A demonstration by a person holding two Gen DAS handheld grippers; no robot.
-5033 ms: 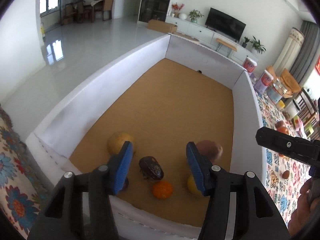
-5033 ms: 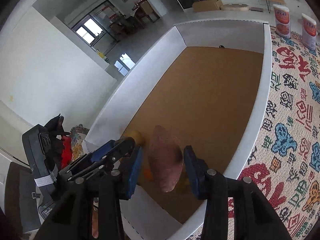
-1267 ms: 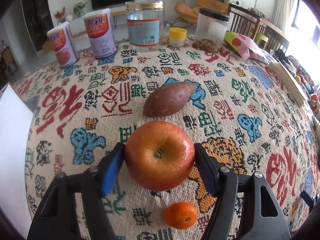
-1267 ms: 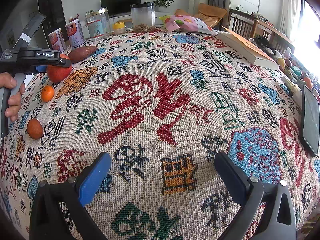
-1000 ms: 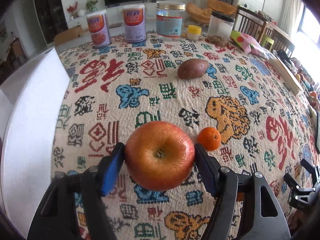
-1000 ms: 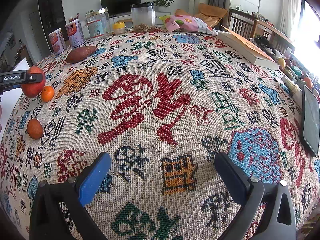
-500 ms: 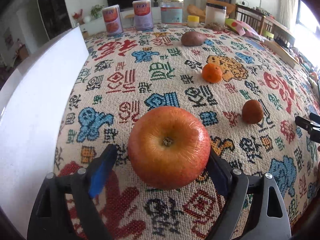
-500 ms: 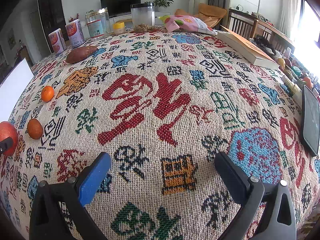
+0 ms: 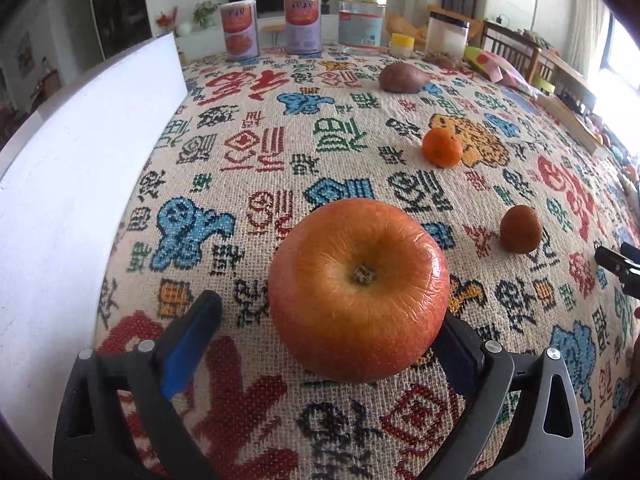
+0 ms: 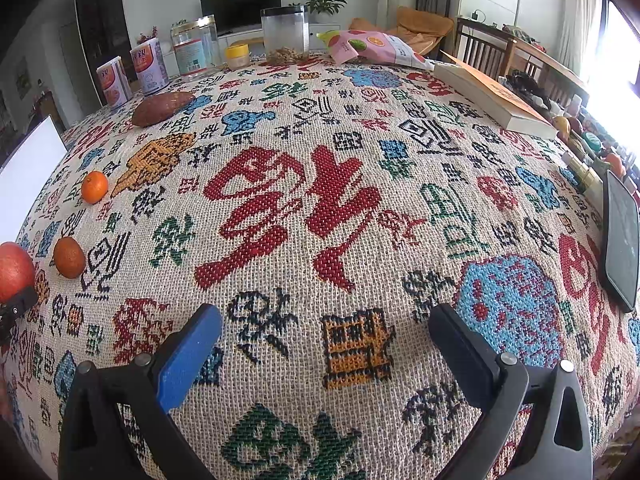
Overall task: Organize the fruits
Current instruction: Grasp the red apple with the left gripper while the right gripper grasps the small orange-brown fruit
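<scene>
The apple (image 9: 358,290) sits on the patterned tablecloth (image 9: 256,148) between the fingers of the left gripper (image 9: 326,344), whose spread jaws leave a gap on its left side. A brown fruit (image 9: 520,229) and a tangerine (image 9: 442,147) lie ahead-right, with the sweet potato (image 9: 403,78) beyond. The right gripper (image 10: 326,350) hangs wide, empty.

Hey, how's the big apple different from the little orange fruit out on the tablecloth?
The apple is far larger than the orange and red-orange with a dimpled stem end, while the orange is plain bright orange. The apple sits between the open fingers of the left hand-held gripper; the orange lies farther out with nothing near it. Both are round and rest on the patterned tablecloth.
</scene>
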